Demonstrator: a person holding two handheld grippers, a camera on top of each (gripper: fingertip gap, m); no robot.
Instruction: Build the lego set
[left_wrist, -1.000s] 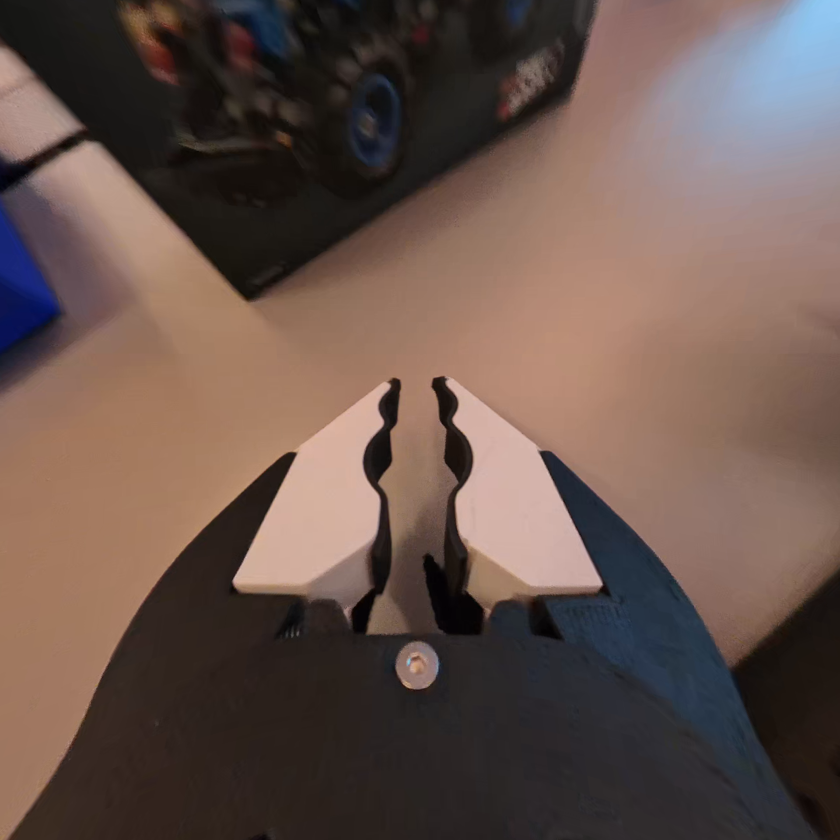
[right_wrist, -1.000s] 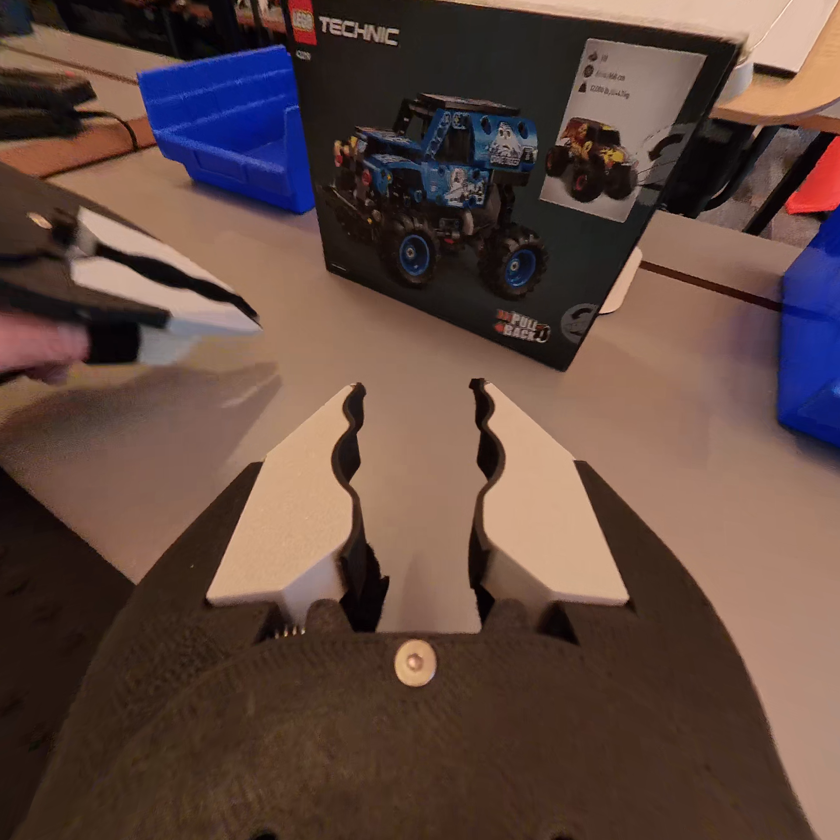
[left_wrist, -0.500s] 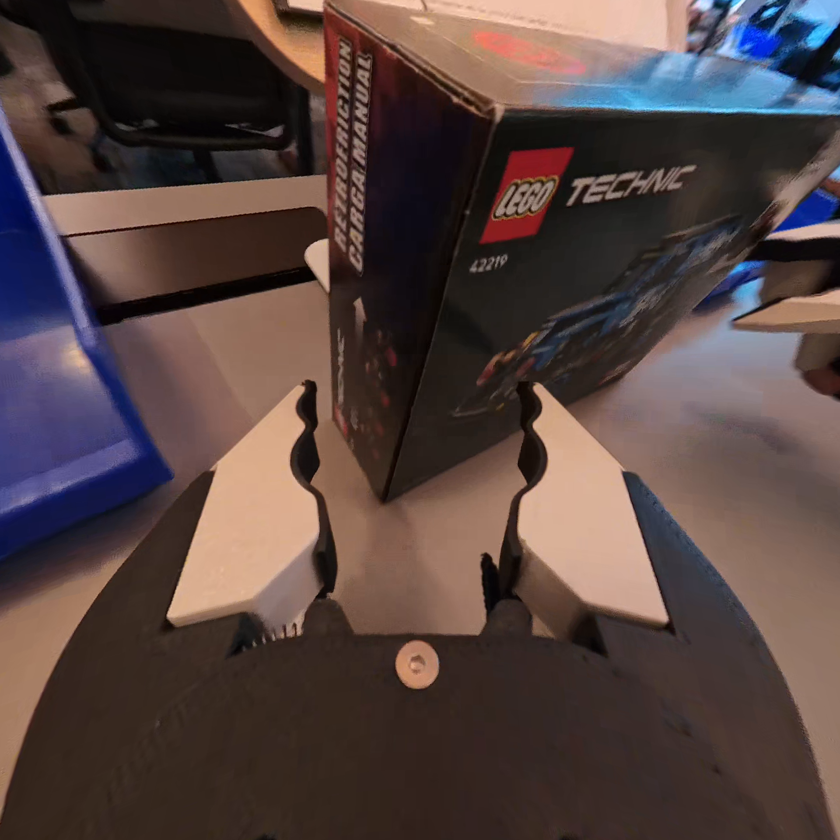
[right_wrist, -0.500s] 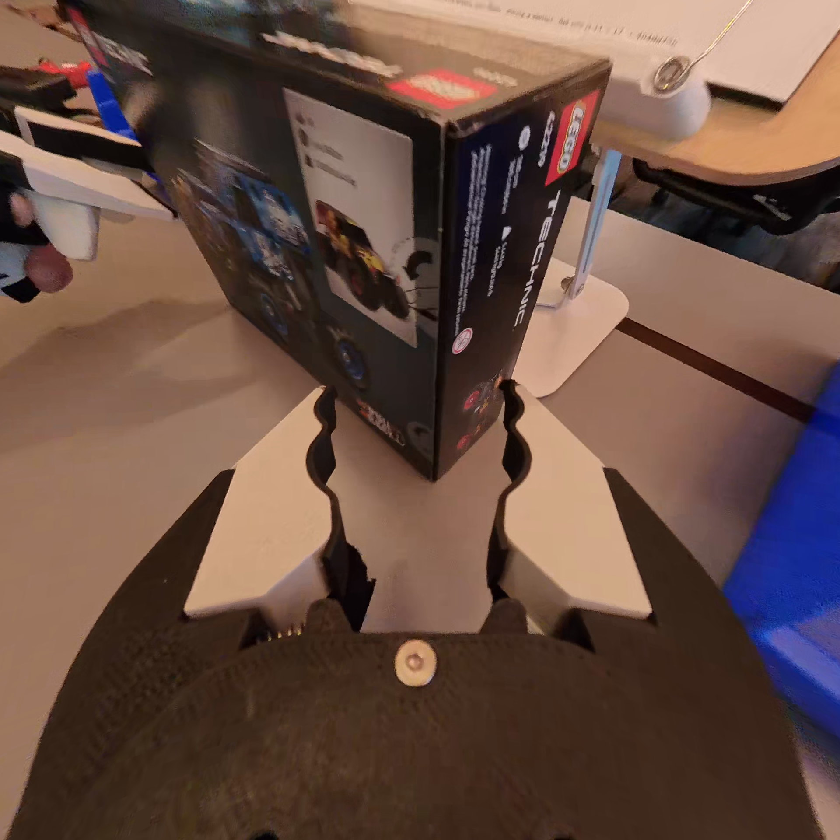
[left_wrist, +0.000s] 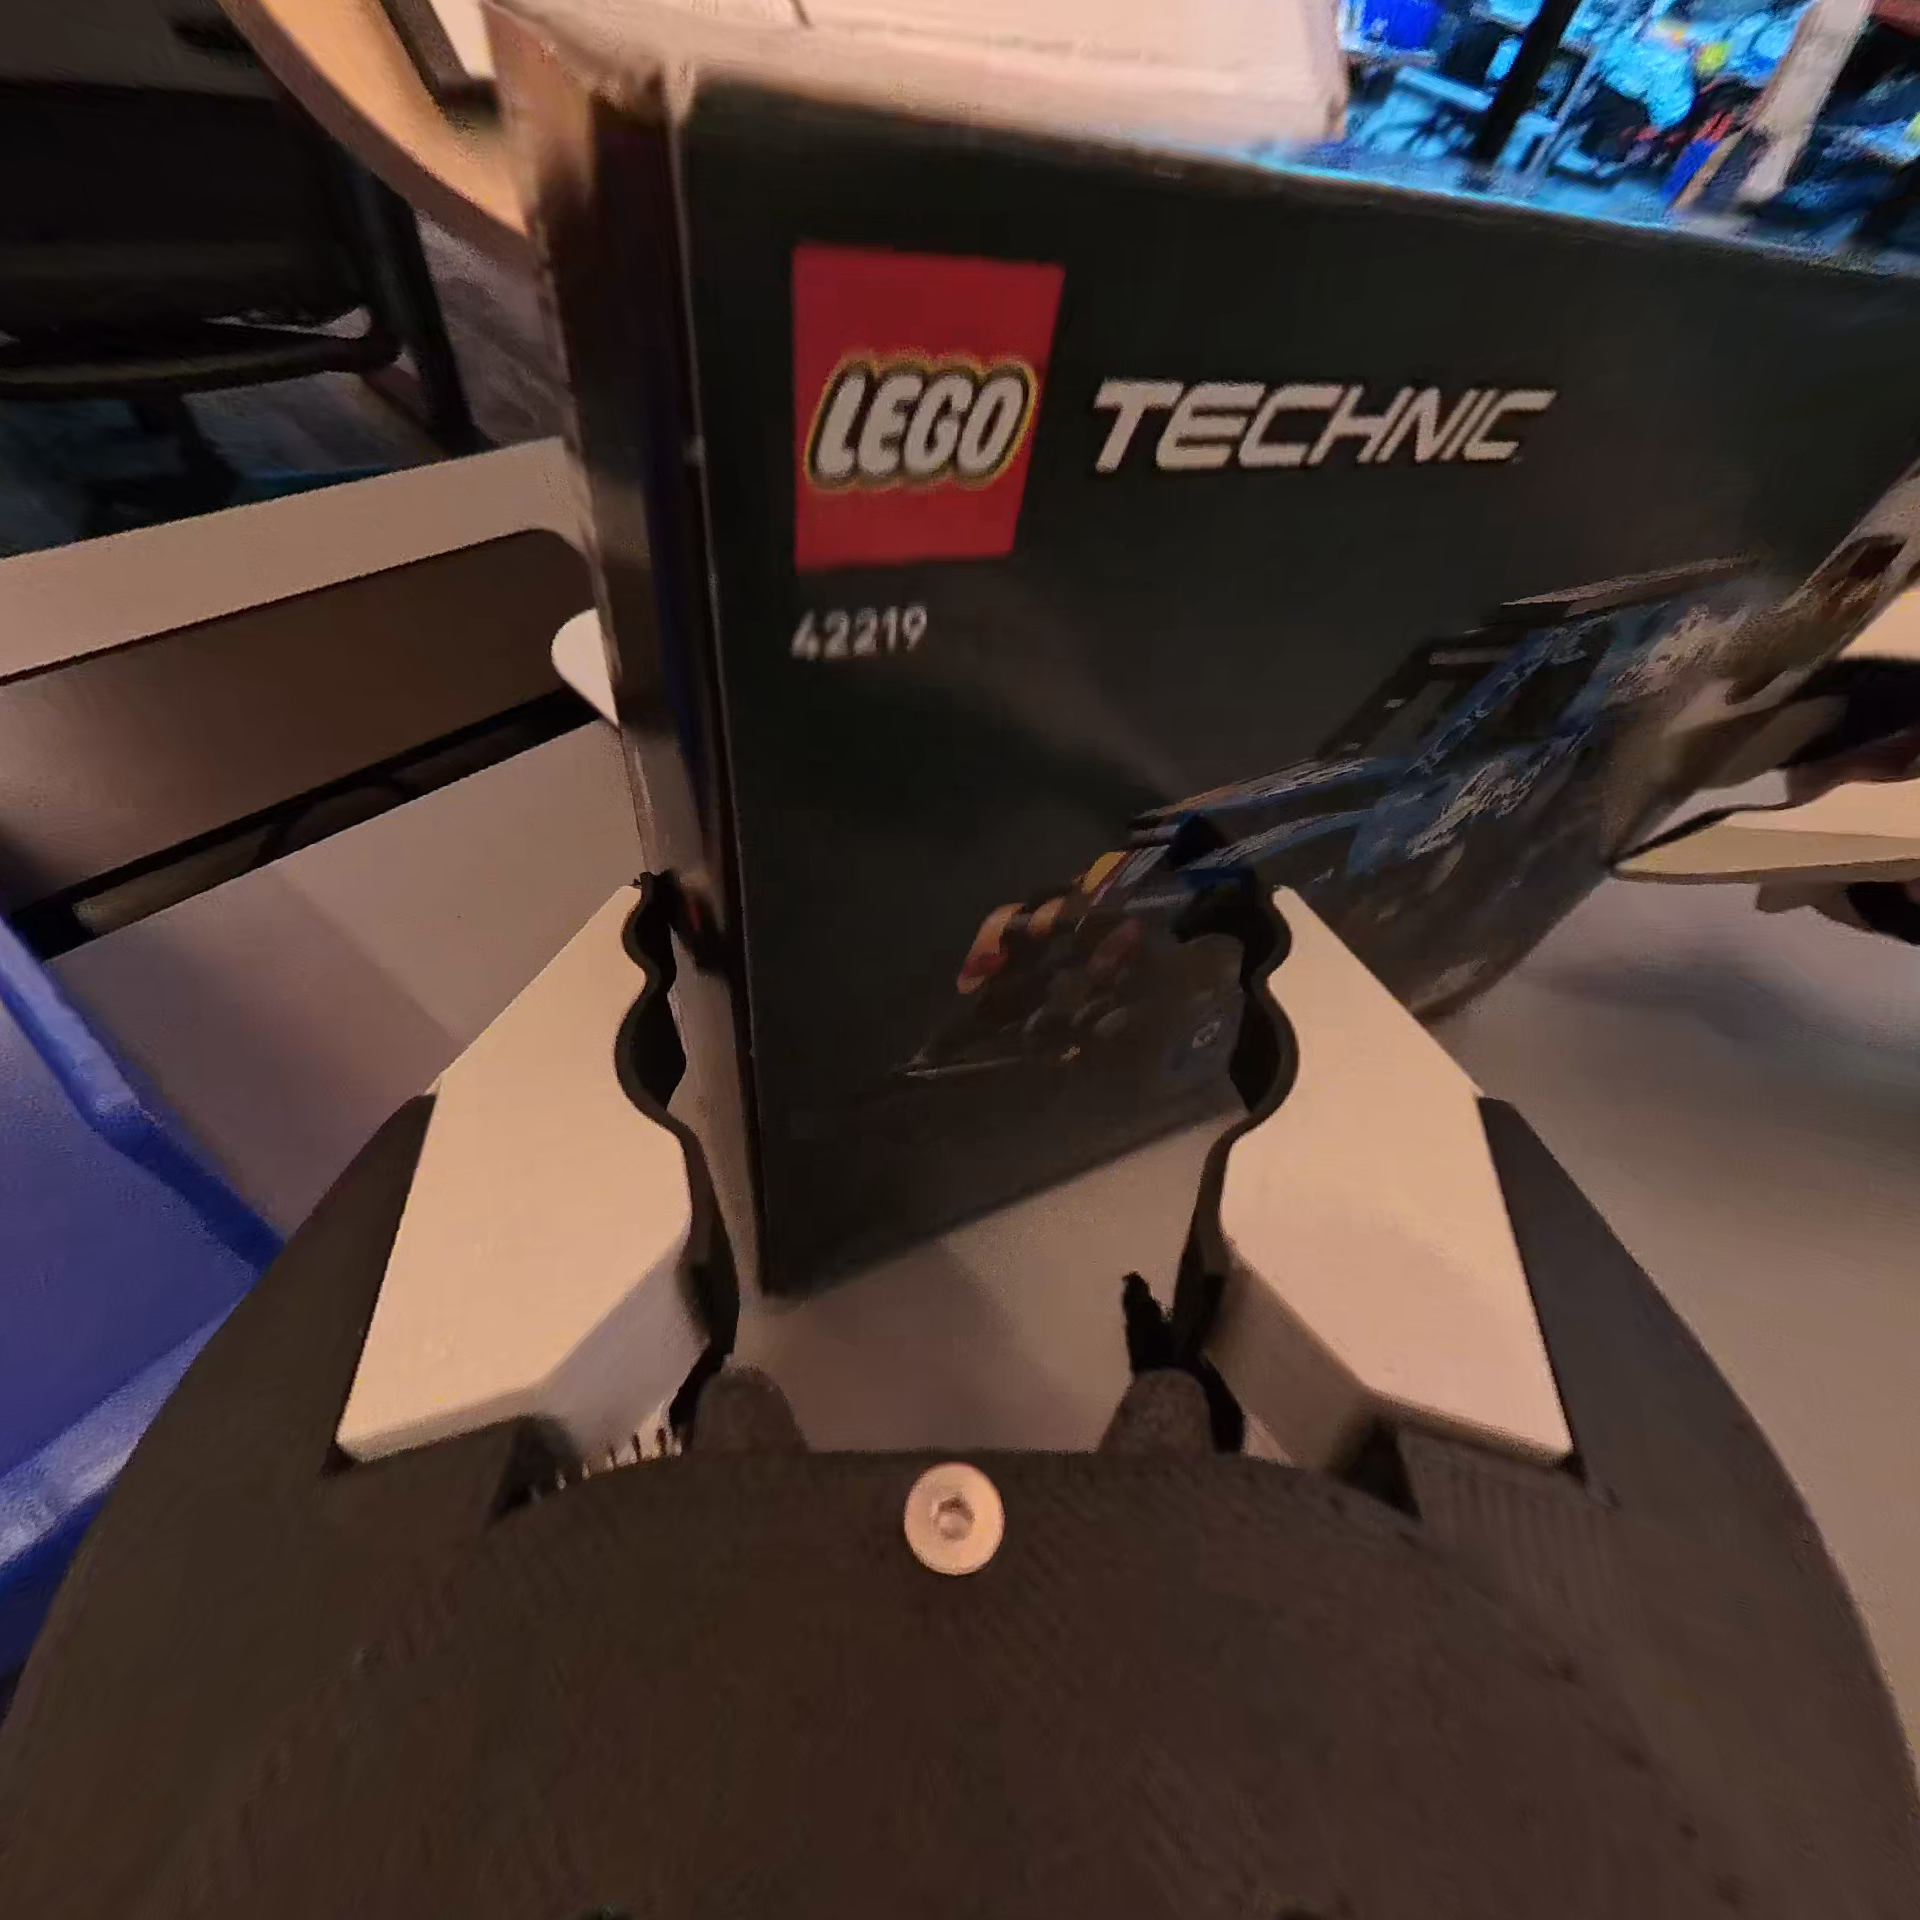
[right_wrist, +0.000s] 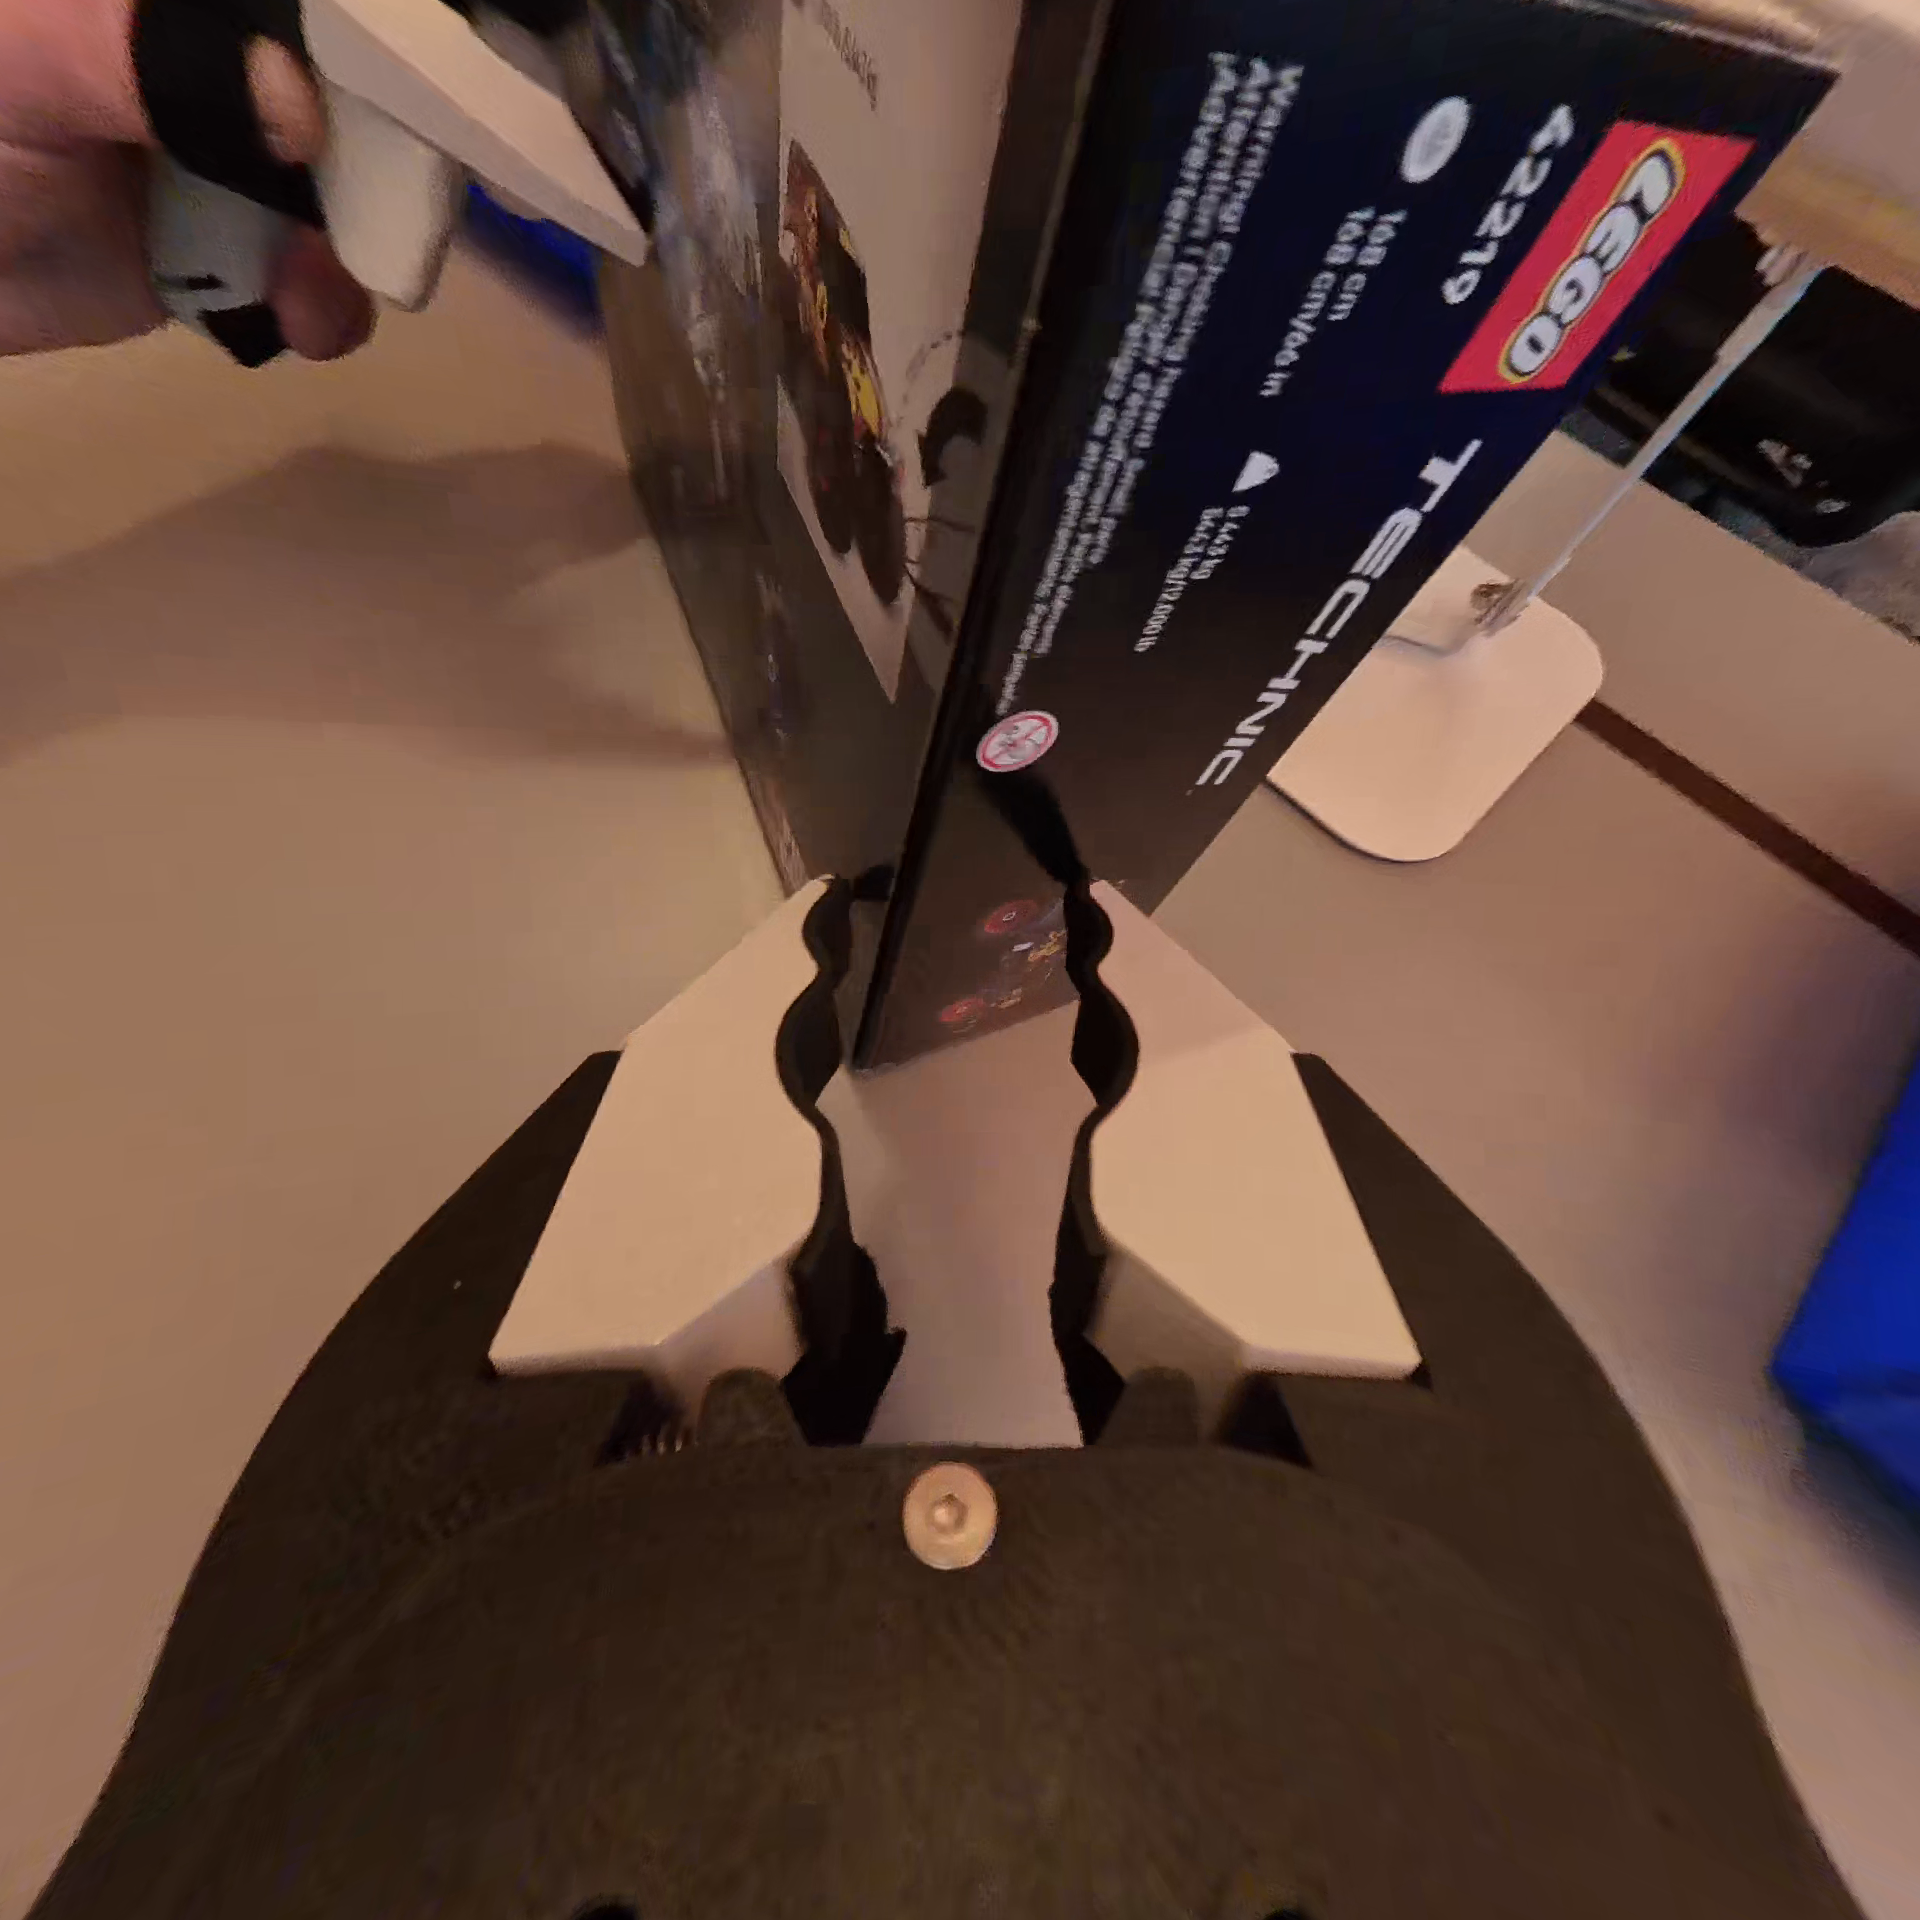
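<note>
Both tongs now straddle opposite upright corners of the dark box, whereas half a second ago each corner stood just ahead of the fingertips. Left gripper (left_wrist: 951, 914) has its white fingers spread wide, with the box (left_wrist: 1195, 727) corner reaching deep between them; the left finger lies close along the narrow side face and the right finger sits in front of the broad printed face, but whether either pad actually touches the cardboard I cannot tell. Right gripper (right_wrist: 961, 883) is spread too, though narrower than before, and the other end's corner of the box (right_wrist: 1143, 499) sits between its tips, the narrow end panel running past its right finger. In that view the box fills more of the picture than it did and leans to the right, so it looks tilted rather than upright. It stands on the pale table (right_wrist: 312, 831), between the two tools. The left tool's white finger and the hand (right_wrist: 94, 197) holding it show at the upper left, up against the far end of the box. A white stand base (right_wrist: 1455, 727) rests just behind the box, and a blue bin (left_wrist: 94, 1195) sits near the left tool.
</note>
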